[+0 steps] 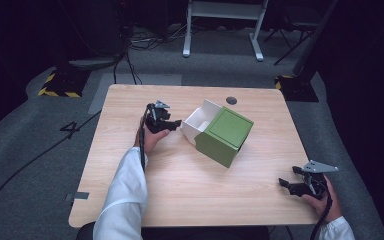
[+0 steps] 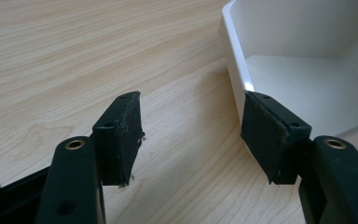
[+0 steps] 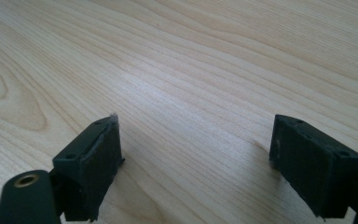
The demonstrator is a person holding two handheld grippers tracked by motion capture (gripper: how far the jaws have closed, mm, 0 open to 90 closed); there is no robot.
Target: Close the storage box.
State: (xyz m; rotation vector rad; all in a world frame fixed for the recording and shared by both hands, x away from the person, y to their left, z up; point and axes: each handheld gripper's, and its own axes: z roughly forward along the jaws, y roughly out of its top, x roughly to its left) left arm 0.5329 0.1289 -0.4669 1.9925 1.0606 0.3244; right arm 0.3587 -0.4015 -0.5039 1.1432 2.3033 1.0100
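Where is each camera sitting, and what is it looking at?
High view: sits above the person's side, looking forward and down on the wooden table; shows both forearms, the left gripper, the right gripper and the green-and-white box.
Left gripper view: rides on the left gripper, looking along its open fingers at the box's white tray.
Right gripper view: rides on the right gripper, facing bare tabletop between open fingers.
Shared: the high and left gripper views both show the white tray; all show the table.
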